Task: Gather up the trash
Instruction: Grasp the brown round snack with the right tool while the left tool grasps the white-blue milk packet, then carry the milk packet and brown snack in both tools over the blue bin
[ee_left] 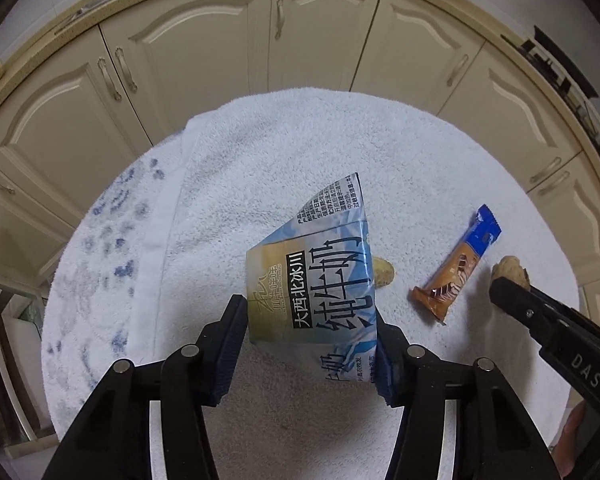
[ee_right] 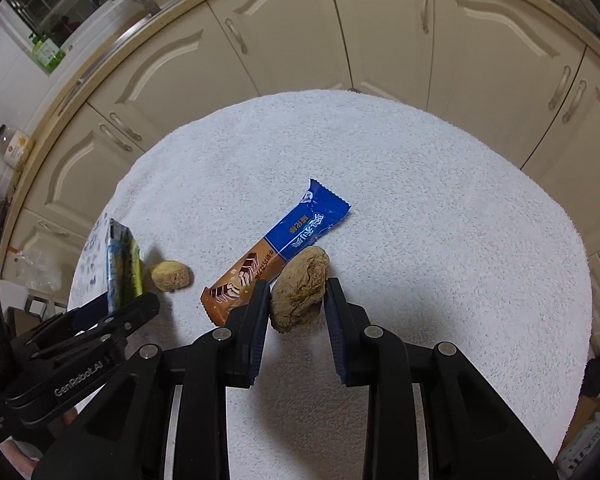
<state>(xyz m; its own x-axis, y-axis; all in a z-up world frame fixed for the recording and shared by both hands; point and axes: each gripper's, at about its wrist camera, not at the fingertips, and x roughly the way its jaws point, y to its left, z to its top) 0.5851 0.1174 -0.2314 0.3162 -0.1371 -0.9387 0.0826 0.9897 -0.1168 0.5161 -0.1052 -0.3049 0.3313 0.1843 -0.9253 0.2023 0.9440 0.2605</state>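
A: Why does the left tool (ee_left: 310, 336) hold the carton (ee_left: 316, 276) by its lower end?

B: The carton is flattened, so the pads pinch its two narrow edges; I think this keeps it from bending. The jaws are about half closed, pressed on it, and it hangs above the towel (ee_left: 420, 168)

A: And the right tool (ee_right: 298, 300)?

B: Nearly closed on a brown lump (ee_right: 298, 288), gripped at its sides, lifted a little, it seems

A: What remains?

B: The wrapper (ee_right: 276, 248) lies flat on the towel just behind the lump, and a small yellowish piece (ee_right: 171, 275) is between wrapper and carton. Both wait on the tabletop; no bin is visible
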